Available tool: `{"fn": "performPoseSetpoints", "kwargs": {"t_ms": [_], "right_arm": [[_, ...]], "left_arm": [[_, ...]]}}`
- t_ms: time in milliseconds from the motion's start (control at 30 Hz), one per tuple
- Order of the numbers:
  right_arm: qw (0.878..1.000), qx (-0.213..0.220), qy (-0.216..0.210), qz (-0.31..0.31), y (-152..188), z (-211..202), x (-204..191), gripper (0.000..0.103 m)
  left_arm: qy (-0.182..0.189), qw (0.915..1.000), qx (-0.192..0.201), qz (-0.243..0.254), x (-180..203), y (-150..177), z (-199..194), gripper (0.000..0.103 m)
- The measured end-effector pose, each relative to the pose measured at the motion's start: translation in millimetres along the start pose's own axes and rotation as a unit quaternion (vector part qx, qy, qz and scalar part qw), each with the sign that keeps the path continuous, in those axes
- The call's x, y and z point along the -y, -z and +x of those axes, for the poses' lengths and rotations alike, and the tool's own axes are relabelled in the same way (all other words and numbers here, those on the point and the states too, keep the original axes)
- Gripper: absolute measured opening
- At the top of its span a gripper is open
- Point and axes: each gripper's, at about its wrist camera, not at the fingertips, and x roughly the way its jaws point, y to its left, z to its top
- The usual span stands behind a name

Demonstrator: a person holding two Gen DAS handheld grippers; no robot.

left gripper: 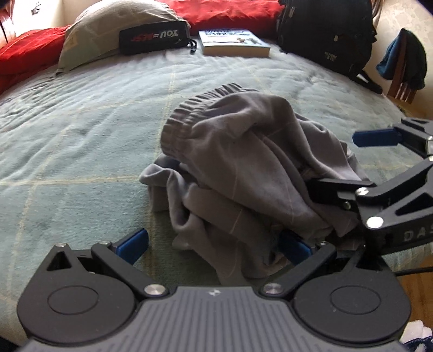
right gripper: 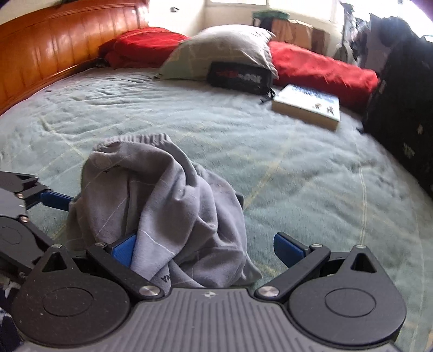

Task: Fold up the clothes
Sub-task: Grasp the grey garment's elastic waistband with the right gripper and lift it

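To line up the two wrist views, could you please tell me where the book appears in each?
Left wrist: the book lies at top centre, just right of the black pouch.
Right wrist: the book lies upper right, below the red bedding.
Shared landmark: the grey pillow.

We see a big bed (right gripper: 189, 113) with a pale green blanket (left gripper: 81, 130). A brown wooden headboard (right gripper: 54, 46) stands behind it. Bright light comes in through a window (right gripper: 284, 5) (too bright for us to see outside). A wooden chair (left gripper: 403, 86) with dark clothes over it stands beside the bed.
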Motion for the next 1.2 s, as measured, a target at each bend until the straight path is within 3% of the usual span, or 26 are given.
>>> {"fn": "performPoseSetpoints", "kwargs": {"t_ms": [133,300,400,433,467,700,800,833,867,933,967,1200], "right_arm": [[1.000,0.010,-0.014,-0.023,-9,-6,0,0.103],[0.998,0.025,-0.051,-0.040,-27,-15,1,0.102],[0.995,0.031,-0.066,-0.062,-40,-14,-3,0.094],[0.995,0.030,-0.070,-0.069,-44,-11,-4,0.087],[0.994,0.027,-0.076,-0.070,-48,-8,-4,0.082],[0.989,0.003,-0.129,-0.071,-79,26,-5,0.082],[0.984,-0.033,-0.157,-0.076,-86,47,-8,0.082],[0.982,-0.046,-0.165,-0.076,-84,52,-8,0.073],[0.980,-0.055,-0.175,-0.074,-83,56,-8,0.047],[0.978,-0.051,-0.191,-0.070,-82,52,-6,0.033],[0.980,-0.040,-0.182,-0.070,-83,47,-4,0.018],[0.996,0.020,-0.086,-0.031,-98,15,41,0.015]], "left_arm": [[0.018,0.9998,0.012,0.000,-5,4,2,0.103],[0.006,0.9996,0.010,0.025,-3,2,-10,0.102],[-0.007,0.9993,0.008,0.035,-8,2,-24,0.102],[-0.012,0.9992,0.010,0.037,-11,2,-29,0.102],[-0.018,0.9990,0.014,0.039,-13,2,-34,0.102],[-0.026,0.9991,0.023,0.026,-28,5,-50,0.102],[-0.028,0.9992,0.019,0.019,-31,6,-47,0.102],[-0.027,0.9993,0.019,0.017,-32,6,-47,0.102],[-0.027,0.9993,0.020,0.015,-34,7,-48,0.102],[-0.028,0.9993,0.023,0.010,-36,7,-49,0.102],[-0.028,0.9993,0.024,0.008,-37,6,-49,0.102],[-0.030,0.9989,0.037,0.005,-39,0,-51,0.102]]}}
